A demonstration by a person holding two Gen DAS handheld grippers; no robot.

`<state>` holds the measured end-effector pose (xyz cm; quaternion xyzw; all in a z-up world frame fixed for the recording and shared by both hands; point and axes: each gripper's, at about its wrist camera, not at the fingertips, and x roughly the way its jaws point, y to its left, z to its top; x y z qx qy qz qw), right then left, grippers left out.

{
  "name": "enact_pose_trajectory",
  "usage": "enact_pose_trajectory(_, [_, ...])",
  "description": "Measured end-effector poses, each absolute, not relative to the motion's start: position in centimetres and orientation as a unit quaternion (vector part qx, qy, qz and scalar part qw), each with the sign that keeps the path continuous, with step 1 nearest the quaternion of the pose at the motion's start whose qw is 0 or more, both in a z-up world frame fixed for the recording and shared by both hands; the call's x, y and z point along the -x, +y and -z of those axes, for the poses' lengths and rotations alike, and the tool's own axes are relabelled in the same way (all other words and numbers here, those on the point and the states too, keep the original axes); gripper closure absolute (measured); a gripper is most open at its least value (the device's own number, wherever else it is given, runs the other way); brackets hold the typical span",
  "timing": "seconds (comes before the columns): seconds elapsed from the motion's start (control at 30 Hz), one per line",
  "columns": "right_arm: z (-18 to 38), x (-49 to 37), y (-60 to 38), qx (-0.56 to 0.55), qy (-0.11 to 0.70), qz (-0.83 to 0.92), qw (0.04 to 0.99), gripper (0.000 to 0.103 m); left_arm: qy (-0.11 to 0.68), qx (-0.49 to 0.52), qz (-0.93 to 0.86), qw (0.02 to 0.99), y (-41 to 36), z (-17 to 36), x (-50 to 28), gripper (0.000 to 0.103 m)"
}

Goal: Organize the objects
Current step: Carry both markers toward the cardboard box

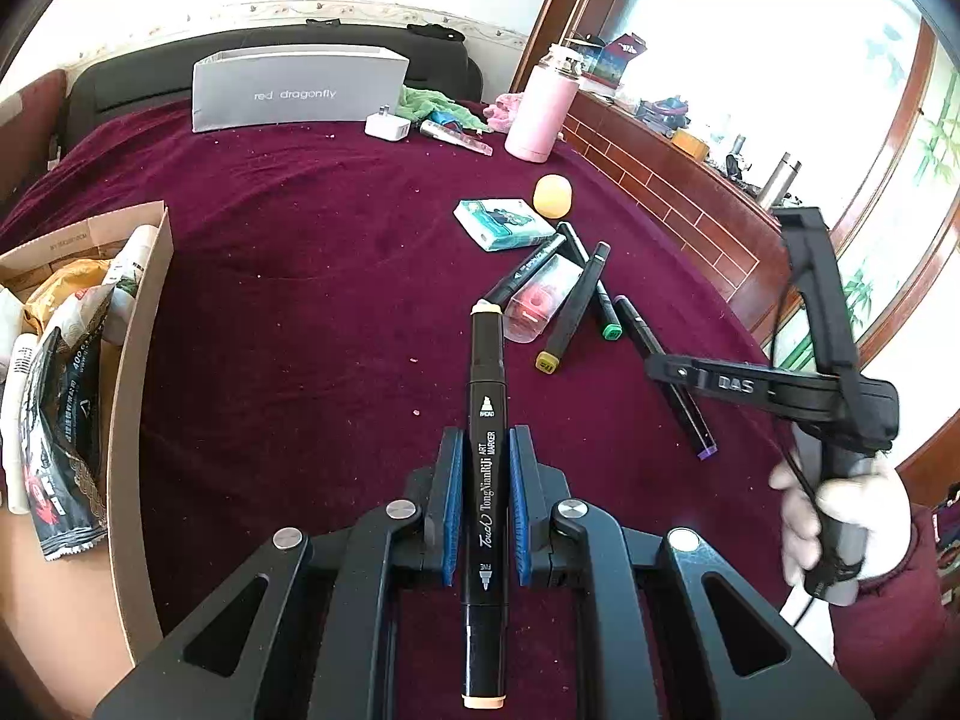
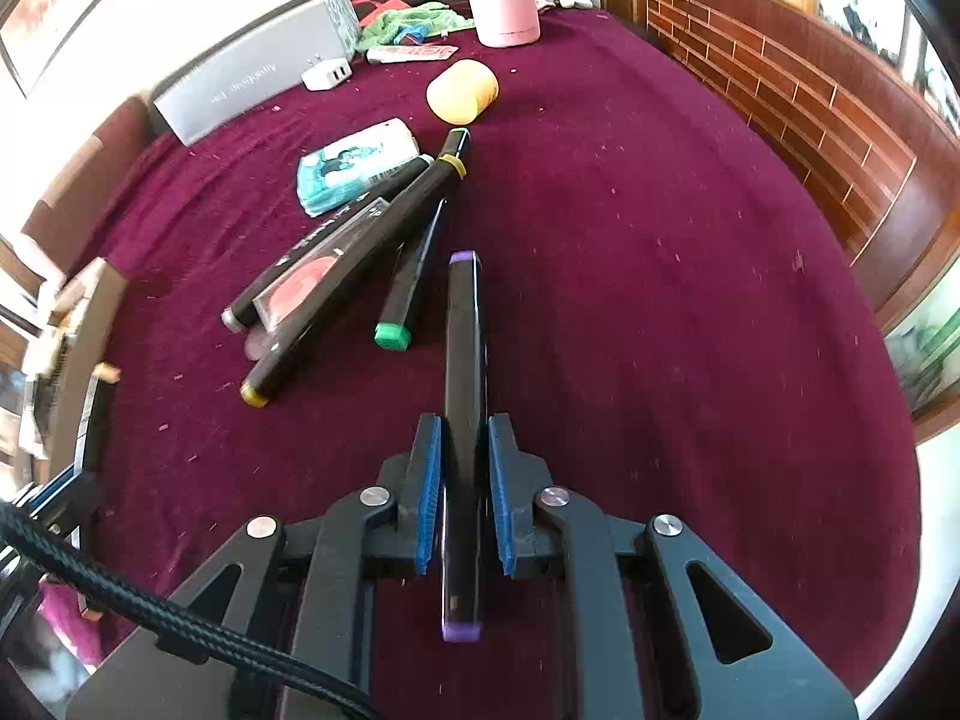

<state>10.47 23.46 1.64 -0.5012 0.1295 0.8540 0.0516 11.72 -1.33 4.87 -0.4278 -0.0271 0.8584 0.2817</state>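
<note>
My left gripper [image 1: 486, 441] is shut on a black art marker with peach caps [image 1: 487, 372], held lengthwise above the maroon cloth. My right gripper [image 2: 463, 429] is shut on a black marker with purple caps [image 2: 462, 330]. In the left wrist view the right gripper [image 1: 660, 369] shows at the right, clamping that purple-capped marker [image 1: 699, 435], with a person's hand [image 1: 840, 516] on its handle. Three loose markers, yellow-capped [image 2: 360, 276], green-capped [image 2: 408, 282] and grey-capped [image 2: 300, 258], lie crossed over a clear case [image 2: 300, 291] just left of the right gripper.
An open cardboard box [image 1: 141, 360] of packets stands at the left. A tissue pack [image 1: 504, 223], a yellow egg-shaped thing [image 1: 553, 195], a pink bottle [image 1: 540, 114], a white charger [image 1: 387, 125] and a grey box [image 1: 300, 90] lie farther back. A brick-patterned ledge [image 2: 780, 90] runs along the right.
</note>
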Motion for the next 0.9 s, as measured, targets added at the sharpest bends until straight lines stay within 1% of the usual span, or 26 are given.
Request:
enact_pose_trajectory(0.07, [-1.5, -9.9, 23.0, 0.494, 0.109, -0.861, 0.062, 0.09, -0.024, 0.426, -0.86, 0.28, -1.3, -4.9, -11.8, 0.092])
enact_pose_trajectory(0.13, [-1.5, -10.0, 23.0, 0.488, 0.106, -0.864, 0.065, 0.09, -0.022, 0.424, -0.862, 0.278, -1.4, -5.0, -11.9, 0.092])
enact_pose_trajectory(0.33, [-2.3, -12.3, 24.5, 0.47, 0.175, -0.864, 0.035, 0.09, -0.019, 0.418, -0.867, 0.271, -1.6, -5.3, -12.3, 0.092])
enact_pose_trajectory(0.47, [-3.9, -14.0, 24.5, 0.449, 0.199, -0.871, 0.013, 0.09, -0.021, 0.411, -0.871, 0.269, -1.9, -5.9, -12.8, 0.092])
enact_pose_trajectory(0.67, [-5.6, -14.5, 22.9, 0.437, 0.21, -0.875, -0.025, 0.09, -0.019, 0.396, -0.878, 0.267, -2.5, -7.1, -13.6, 0.092])
enact_pose_trajectory(0.9, [-7.5, -14.7, 19.8, 0.427, 0.19, -0.882, -0.057, 0.09, -0.026, 0.382, -0.887, 0.259, -3.8, -8.1, -14.4, 0.092])
